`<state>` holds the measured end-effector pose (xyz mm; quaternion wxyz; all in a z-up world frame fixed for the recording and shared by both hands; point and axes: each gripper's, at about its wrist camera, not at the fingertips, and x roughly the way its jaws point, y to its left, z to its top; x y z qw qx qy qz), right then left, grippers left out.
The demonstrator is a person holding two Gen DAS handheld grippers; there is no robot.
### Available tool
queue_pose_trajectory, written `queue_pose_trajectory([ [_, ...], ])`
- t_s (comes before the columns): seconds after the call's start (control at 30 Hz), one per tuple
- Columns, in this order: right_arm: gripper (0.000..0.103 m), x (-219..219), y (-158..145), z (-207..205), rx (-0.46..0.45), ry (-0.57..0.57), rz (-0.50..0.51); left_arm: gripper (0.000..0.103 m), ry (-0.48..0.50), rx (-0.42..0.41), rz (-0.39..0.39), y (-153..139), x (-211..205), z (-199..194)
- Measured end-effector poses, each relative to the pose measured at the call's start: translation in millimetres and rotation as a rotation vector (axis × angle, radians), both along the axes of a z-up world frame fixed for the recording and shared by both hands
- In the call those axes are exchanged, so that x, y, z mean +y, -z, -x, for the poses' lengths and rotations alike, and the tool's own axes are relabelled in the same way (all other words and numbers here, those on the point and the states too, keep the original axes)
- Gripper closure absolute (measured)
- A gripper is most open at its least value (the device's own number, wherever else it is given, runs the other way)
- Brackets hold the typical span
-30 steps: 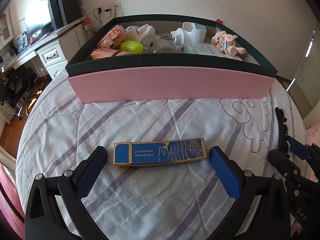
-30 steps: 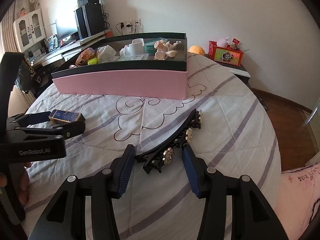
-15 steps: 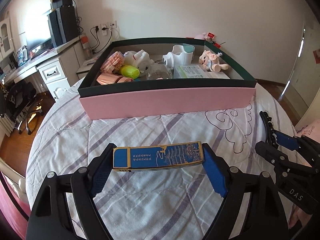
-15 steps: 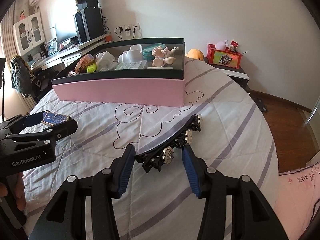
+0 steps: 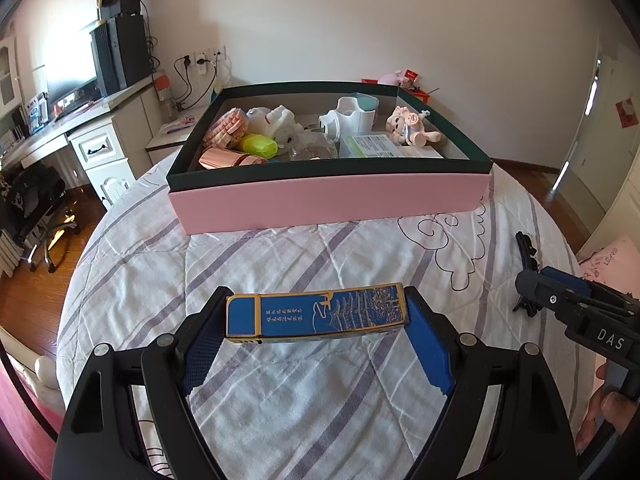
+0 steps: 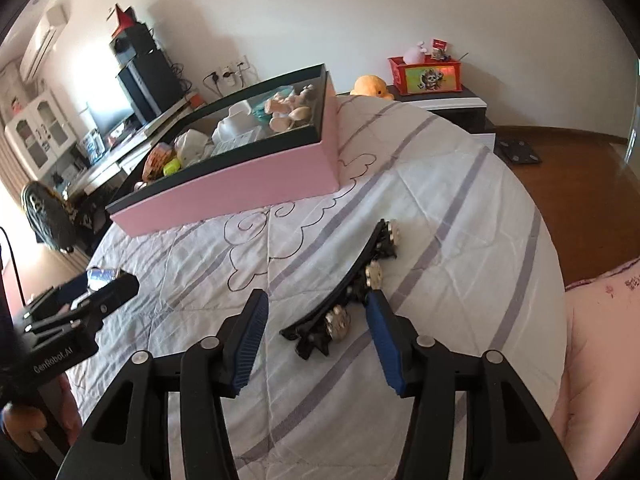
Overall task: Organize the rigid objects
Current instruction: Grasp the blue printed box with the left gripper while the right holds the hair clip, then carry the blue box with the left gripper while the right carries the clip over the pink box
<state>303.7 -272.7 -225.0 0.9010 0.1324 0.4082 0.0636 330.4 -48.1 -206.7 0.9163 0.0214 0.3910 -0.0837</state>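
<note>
My left gripper [image 5: 316, 320] is shut on a flat blue and gold box [image 5: 316, 315] and holds it by its two ends above the striped bedcover. The box also shows in the right wrist view [image 6: 102, 274], at the far left. A pink box with a dark green rim [image 5: 332, 196] stands beyond it, full of toys and small items. My right gripper [image 6: 316, 320] is open, its fingers on either side of a black hair clip with metal studs [image 6: 352, 292] that lies on the bedcover. The clip also shows in the left wrist view [image 5: 526, 250].
The bed is round and its edge drops to a wooden floor on all sides. A desk with drawers [image 5: 100, 148] and a speaker stand at the back left. A red box [image 6: 426, 74] sits on a dark bedside cabinet at the back right.
My left gripper shut on the blue box and lifted it off the bedcover, backing away from the pink box. My right gripper has tilted and opened a little wider around the hair clip.
</note>
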Motion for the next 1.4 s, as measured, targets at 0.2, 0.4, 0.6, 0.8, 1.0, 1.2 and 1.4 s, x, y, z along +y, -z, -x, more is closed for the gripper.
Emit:
queue_pose_trajectory([
  [0.2,0.039,14,1,-19,0.009,0.026,0.128,0.018,0.001,0.010,-0.001,3,-2,-4],
  [0.4,0.083,18,3,-26,-0.011,-0.020,0.177,0.018,0.006,0.008,-0.001,2,-5,-6],
  [0.6,0.085,28,-5,-18,-0.060,-0.069,0.194,0.018,0.010,-0.013,0.006,-6,-4,-6],
  [0.8,0.085,45,-38,-13,-0.153,-0.121,0.193,0.018,0.031,-0.062,0.012,-29,-3,-15],
  [1.0,0.085,69,-77,-34,-0.243,-0.190,0.213,0.018,0.031,-0.138,-0.005,-59,0,-41],
  [1.2,0.085,89,-97,-78,-0.285,-0.238,0.239,0.018,0.010,-0.167,-0.040,-75,2,-87],
  [1.4,0.085,99,-95,-134,-0.275,-0.253,0.249,0.018,0.005,-0.155,-0.041,-72,5,-141],
])
